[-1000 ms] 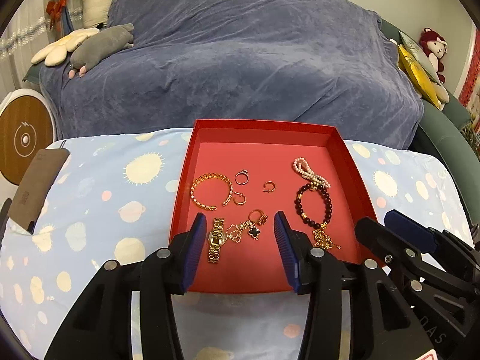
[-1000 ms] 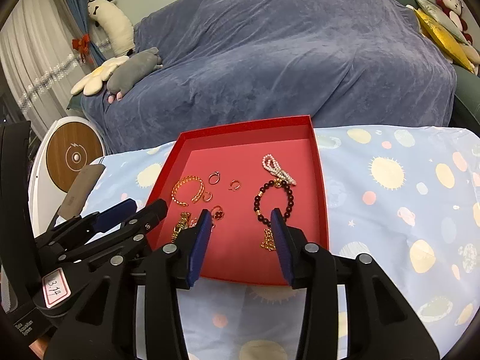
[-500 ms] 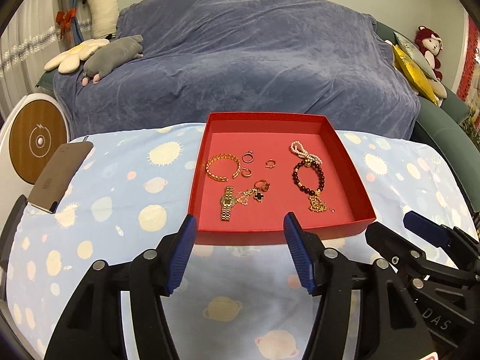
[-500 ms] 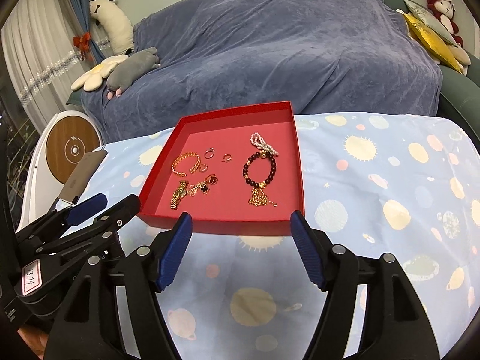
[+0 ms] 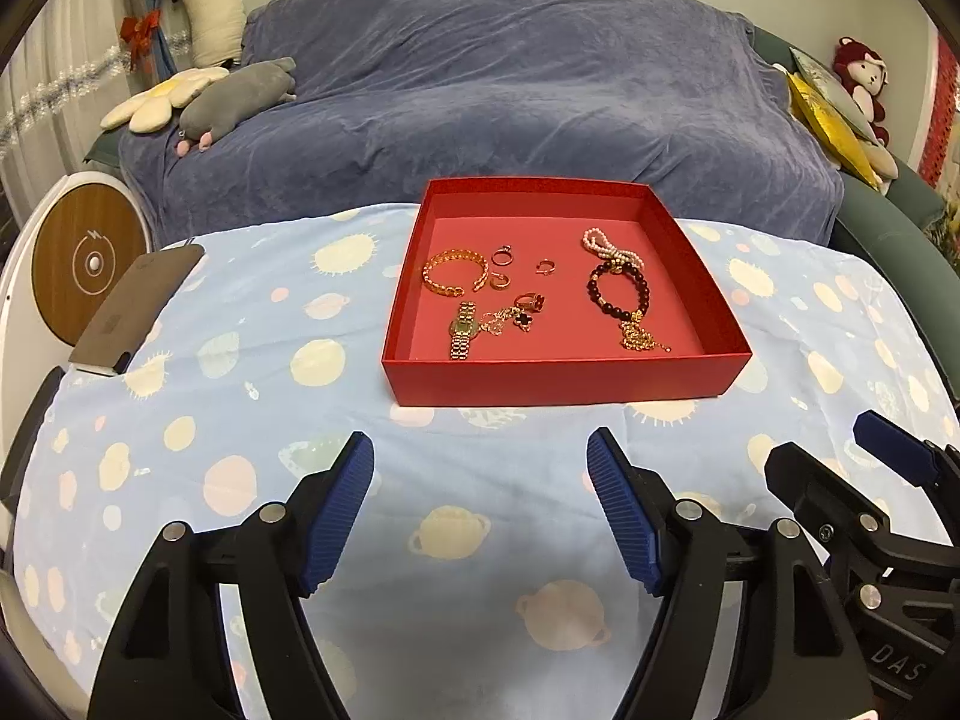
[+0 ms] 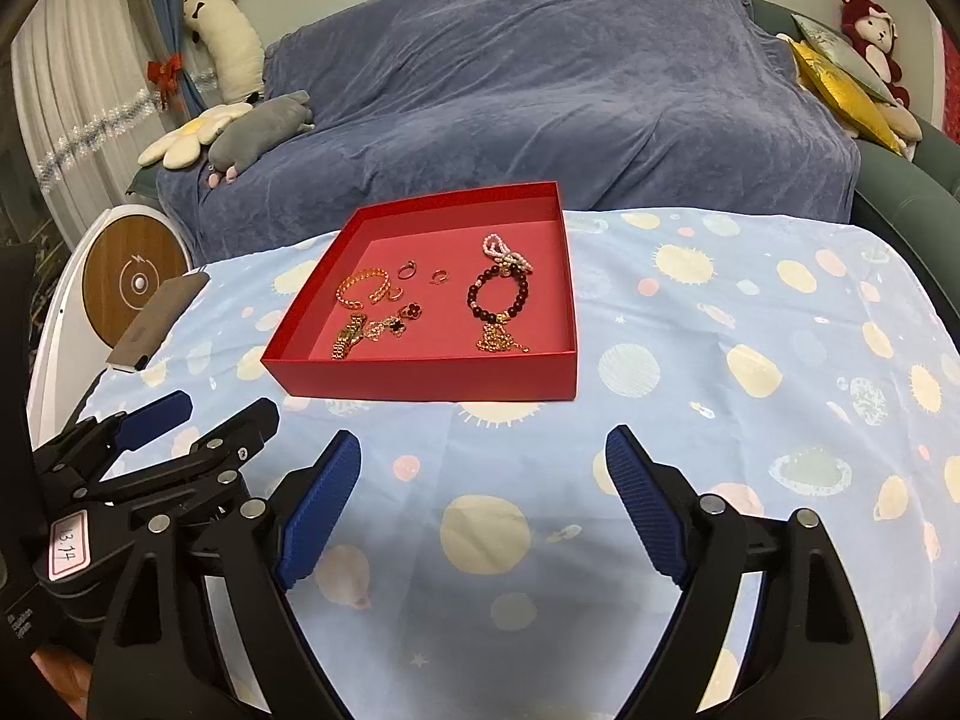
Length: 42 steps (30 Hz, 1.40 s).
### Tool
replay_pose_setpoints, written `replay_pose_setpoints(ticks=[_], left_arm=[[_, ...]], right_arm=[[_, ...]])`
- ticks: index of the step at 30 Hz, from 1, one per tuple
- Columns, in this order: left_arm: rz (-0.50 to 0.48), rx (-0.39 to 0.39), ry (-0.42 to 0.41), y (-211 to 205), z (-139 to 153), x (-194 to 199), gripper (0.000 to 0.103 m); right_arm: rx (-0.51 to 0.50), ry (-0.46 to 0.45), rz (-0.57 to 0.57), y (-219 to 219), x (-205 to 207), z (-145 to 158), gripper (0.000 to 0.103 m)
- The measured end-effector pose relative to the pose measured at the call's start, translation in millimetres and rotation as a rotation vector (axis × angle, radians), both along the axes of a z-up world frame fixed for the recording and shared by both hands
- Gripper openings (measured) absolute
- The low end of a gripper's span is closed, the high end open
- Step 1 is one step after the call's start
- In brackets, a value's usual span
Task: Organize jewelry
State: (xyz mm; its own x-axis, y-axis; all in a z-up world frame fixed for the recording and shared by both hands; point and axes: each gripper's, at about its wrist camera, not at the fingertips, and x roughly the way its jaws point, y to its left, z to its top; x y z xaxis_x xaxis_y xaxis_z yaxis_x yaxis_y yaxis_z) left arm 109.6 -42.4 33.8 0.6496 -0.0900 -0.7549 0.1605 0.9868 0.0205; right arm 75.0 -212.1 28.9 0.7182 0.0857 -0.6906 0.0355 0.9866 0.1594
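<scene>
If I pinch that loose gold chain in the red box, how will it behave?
The gold chain lies in a crumpled heap, so it is probably floppy and will dangle. It touches the dark bead bracelet, so that may drag along. Thin links could slip from the tongs.

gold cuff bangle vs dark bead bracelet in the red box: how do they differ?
The gold cuff bangle is a chain-pattern band with a gap in its ring; the dark bead bracelet is a closed loop of round beads. The bangle lies on the left side of the red box, the bead bracelet on the right. The bead bracelet meets a gold chain at its near end; the bangle has nothing attached. Both lie flat on the box floor, untouched by either gripper.
</scene>
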Motion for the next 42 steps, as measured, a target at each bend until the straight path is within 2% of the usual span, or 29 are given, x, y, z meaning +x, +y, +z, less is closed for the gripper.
replay_pose_setpoints(ticks=[3,8,11,24,42], left_arm=[[0.005,0.008,0.005,-0.3,-1.7,-1.9,0.071],[0.049,-0.01,0.006,5.0,-2.9,-4.4,0.08],[0.07,-0.022,0.008,8.2,-3.5,-5.3,0.08],[0.069,0.024,-0.034,11.5,-2.6,-14.8,0.081],[0.106,0.015,-0.055,14.7,-0.8,-17.3,0.081]], right_arm=[[-0.015,0.004,-0.01,-2.2,-0.3,-1.1,0.086],[-0.038,-0.025,-0.06,-4.8,-2.5,2.0,0.092],[-0.06,-0.041,-0.069,-2.7,-3.9,3.6,0.094],[-0.079,-0.038,-0.054,4.0,-11.5,-1.0,0.096],[-0.103,-0.048,-0.051,8.3,-16.6,-2.4,0.096]])
